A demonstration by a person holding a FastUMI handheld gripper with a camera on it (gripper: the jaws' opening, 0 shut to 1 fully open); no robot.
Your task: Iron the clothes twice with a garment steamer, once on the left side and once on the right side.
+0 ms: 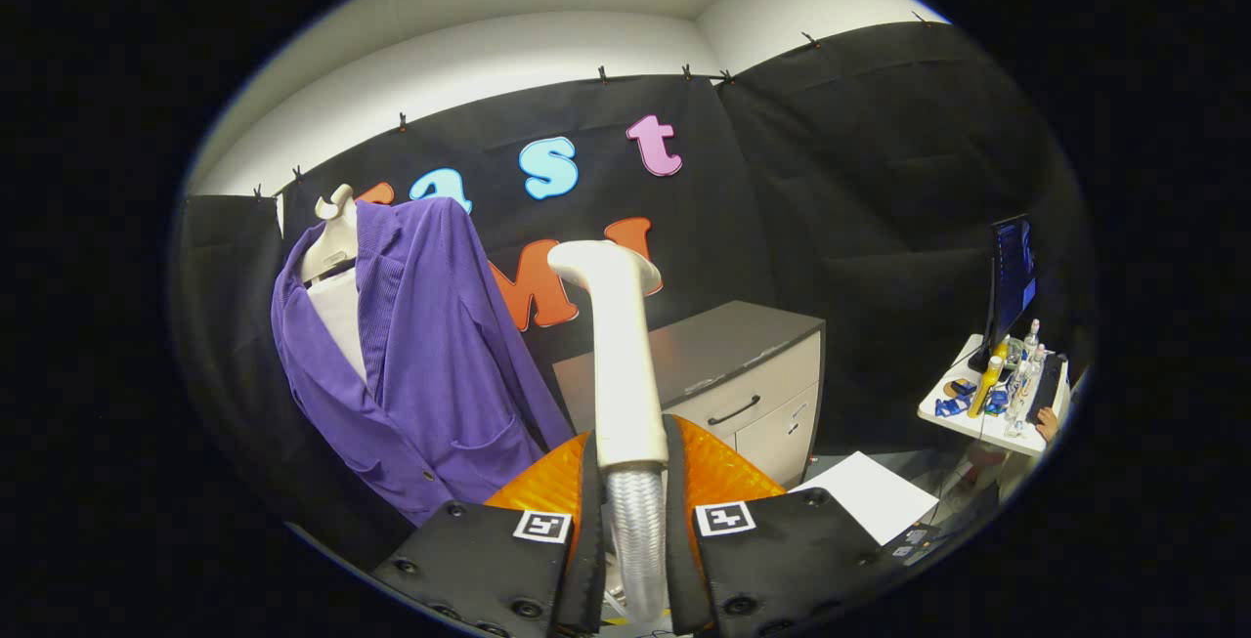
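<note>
We see the gripper (630,482) pointing forward and slightly upward, its two fingers (586,521) standing close together with only a narrow gap between them. In that gap sits the handle of the garment steamer (618,355), and both fingers press against its sides, so we read the gripper as clamped on the steamer. The pale handle rises upright from between the fingers, and its head bends over toward the left at the top. A ribbed, clear hose (637,540) runs down from the bottom of the handle between the fingers. Each finger carries a small square black-and-white marker (724,518) on its upper face.

Left of the steamer, and beyond the fingers, hangs the purple jacket (430,364) on a pale hanger (332,233), with a white garment (342,316) showing inside its open front. The steamer head is near the jacket's right edge but apart from it; we see no contact.

Behind the steamer stands a grey cabinet (743,374) with a dark handle on its drawer. A white sheet (865,496) lies on the floor to the right of the fingers. Farther right, a small white table (977,418) holds bottles and a monitor (1012,276), and a person's hand (1048,420) rests at its edge.
</note>
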